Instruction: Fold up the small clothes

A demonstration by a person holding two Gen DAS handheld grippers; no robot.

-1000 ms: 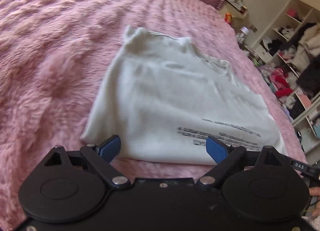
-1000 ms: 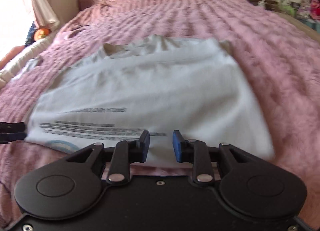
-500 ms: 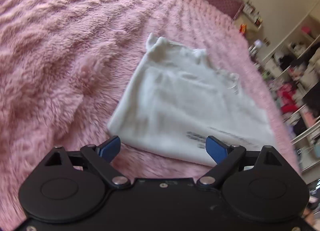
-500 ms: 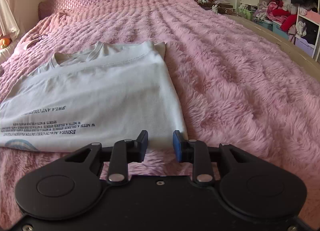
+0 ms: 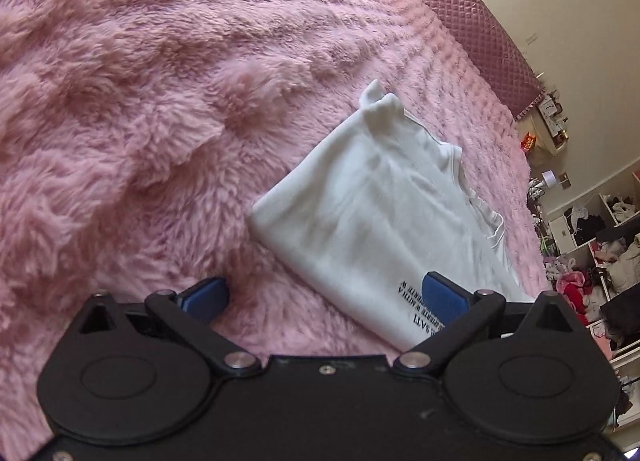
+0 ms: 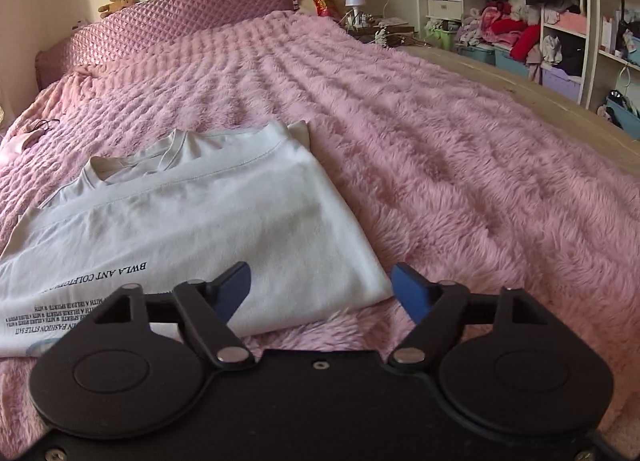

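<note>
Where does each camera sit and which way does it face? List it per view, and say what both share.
Left wrist: on the left gripper, angled down at the white T-shirt on the pink blanket; only its open blue fingers show.
Right wrist: on the right gripper, facing the headboard and shelves; its fingers, just opened, hold nothing.
Shared: T-shirt, blanket, headboard.

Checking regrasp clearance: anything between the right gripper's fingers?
In the right wrist view, the right gripper is open, jaws just widened; the white t-shirt's near corner and pink blanket lie between, unpinched.

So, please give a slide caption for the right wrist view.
Open right gripper above the near corner of a folded white T-shirt on a pink furry bedspread.
</note>
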